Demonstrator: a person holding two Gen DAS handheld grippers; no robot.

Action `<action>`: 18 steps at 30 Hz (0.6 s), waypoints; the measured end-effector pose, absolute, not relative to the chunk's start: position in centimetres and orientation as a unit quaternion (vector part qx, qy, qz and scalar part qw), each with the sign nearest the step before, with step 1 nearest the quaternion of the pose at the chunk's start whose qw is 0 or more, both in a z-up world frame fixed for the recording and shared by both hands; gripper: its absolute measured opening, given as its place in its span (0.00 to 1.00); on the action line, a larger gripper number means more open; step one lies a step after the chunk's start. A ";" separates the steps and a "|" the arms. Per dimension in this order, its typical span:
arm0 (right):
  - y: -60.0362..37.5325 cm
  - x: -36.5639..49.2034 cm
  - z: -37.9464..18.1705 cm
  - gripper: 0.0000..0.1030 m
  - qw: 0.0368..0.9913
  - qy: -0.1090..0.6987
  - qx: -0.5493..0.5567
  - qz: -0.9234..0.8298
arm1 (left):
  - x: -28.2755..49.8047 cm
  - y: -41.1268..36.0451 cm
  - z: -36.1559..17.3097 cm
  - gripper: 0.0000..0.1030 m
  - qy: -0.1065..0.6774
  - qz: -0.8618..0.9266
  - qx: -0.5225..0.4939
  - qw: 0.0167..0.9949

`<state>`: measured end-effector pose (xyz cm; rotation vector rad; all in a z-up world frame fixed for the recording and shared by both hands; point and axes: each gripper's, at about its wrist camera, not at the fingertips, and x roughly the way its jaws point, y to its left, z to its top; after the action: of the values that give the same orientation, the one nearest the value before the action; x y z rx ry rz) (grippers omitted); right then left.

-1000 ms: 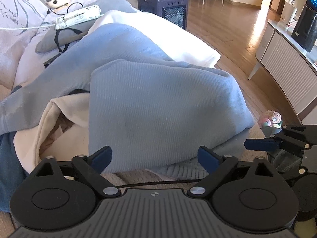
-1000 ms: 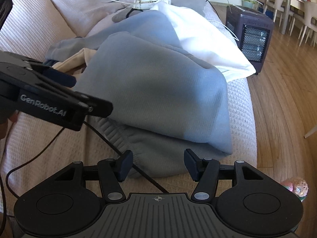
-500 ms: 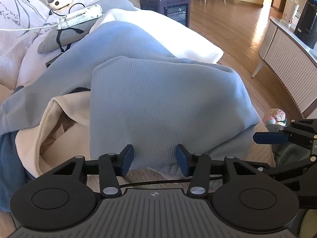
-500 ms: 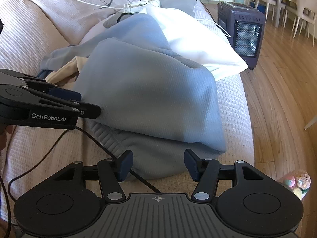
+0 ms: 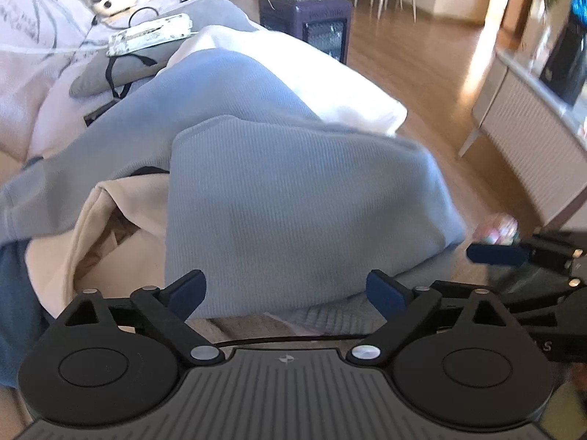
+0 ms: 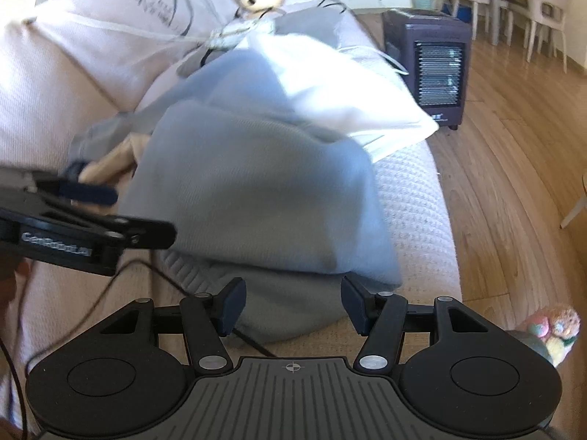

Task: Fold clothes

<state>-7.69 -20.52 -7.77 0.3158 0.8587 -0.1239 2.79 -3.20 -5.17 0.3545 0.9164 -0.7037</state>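
Observation:
A light blue ribbed sweater (image 5: 293, 198) lies partly folded on the sofa, also in the right wrist view (image 6: 256, 183). Its ribbed hem (image 6: 190, 267) sticks out beneath the folded layer. A cream garment (image 5: 121, 227) lies under it at the left. My left gripper (image 5: 286, 293) is open and empty, just before the sweater's near edge. My right gripper (image 6: 290, 306) is open and empty at the near right corner of the sweater. Each gripper shows in the other's view: the right (image 5: 513, 256), the left (image 6: 88, 216).
A white pillow (image 5: 293, 62) lies behind the sweater. A grey cloth (image 5: 154, 62) with a white power strip (image 5: 150, 33) lies further back. A dark heater (image 6: 429, 73) stands on the wooden floor beyond the sofa edge (image 6: 422, 201). A black cable (image 6: 165, 275) crosses the seat.
My left gripper closed partway half a second ago and has opened wide again. Both views shifted slightly and blurred. The sweater lies as before.

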 end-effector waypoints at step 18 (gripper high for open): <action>-26.3 -8.4 -8.9 0.56 0.878 0.397 0.245 -0.104 | 6.0 -4.5 -6.6 0.95 0.390 -0.278 0.233 0.846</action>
<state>-8.41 -26.30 -8.90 0.5118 0.8278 -0.2171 5.97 -4.54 -6.56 0.4912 0.8232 -0.5855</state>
